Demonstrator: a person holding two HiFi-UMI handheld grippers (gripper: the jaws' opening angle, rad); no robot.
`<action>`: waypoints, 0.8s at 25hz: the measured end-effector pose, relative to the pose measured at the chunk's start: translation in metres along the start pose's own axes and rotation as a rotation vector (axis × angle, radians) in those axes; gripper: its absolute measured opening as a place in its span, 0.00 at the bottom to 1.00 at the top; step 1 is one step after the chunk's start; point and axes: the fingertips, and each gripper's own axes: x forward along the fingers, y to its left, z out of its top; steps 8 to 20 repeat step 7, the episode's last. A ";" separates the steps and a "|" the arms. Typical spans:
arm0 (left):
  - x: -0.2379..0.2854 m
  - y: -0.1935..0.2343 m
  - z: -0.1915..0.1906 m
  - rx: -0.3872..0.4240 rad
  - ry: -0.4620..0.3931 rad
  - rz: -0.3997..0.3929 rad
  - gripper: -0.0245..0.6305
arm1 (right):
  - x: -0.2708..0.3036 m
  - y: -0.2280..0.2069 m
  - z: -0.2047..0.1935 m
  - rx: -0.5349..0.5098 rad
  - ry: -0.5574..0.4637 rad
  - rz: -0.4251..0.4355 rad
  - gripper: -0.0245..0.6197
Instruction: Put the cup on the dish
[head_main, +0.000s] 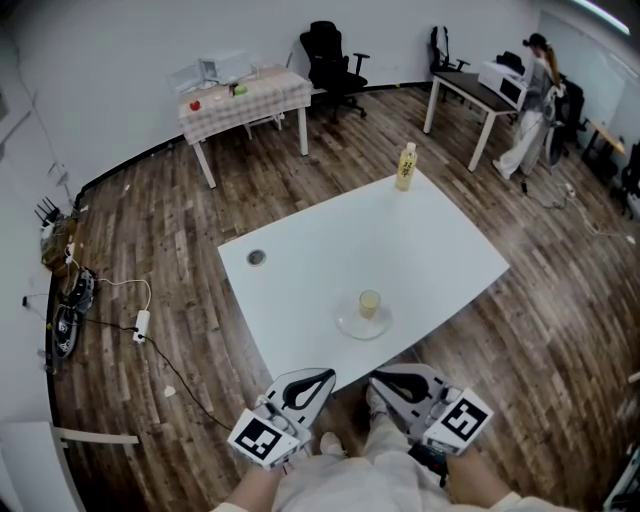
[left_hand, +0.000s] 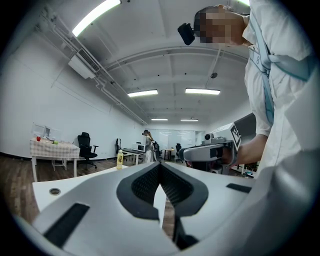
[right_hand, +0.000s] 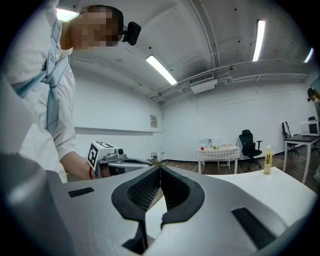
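Cup (head_main: 369, 303) on dish (head_main: 346, 326), beyond left gripper (head_main: 324, 377) and right gripper (head_main: 379, 379), both pressed together

Pale yellow cup (head_main: 369, 303), clear dish (head_main: 345, 326), white table (head_main: 400, 240), brown wood-plank floor (head_main: 180, 230)

table top (head_main: 430, 250): white, smooth, satin laminate look. floor (head_main: 170, 250): dark wood planks, slight sheen. dish (head_main: 346, 326): clear, glossy, glass-like. cup (head_main: 369, 303): translucent pale yellow, glass or plastic unclear. left gripper (left_hand: 160, 165) and right gripper (right_hand: 160, 167) shells: matt grey plastic. pads (left_hand: 146, 184): black, ribbed, rubbery. far-left table cover (head_main: 245, 100): checked cloth.
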 end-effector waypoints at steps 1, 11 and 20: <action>0.000 0.000 -0.001 -0.001 -0.001 -0.001 0.04 | 0.001 0.000 -0.001 -0.002 0.001 0.000 0.09; -0.001 0.004 -0.002 0.001 -0.008 -0.004 0.04 | 0.002 0.000 -0.003 -0.002 0.001 -0.012 0.09; -0.001 0.004 -0.002 0.001 -0.008 -0.004 0.04 | 0.002 0.000 -0.003 -0.002 0.001 -0.012 0.09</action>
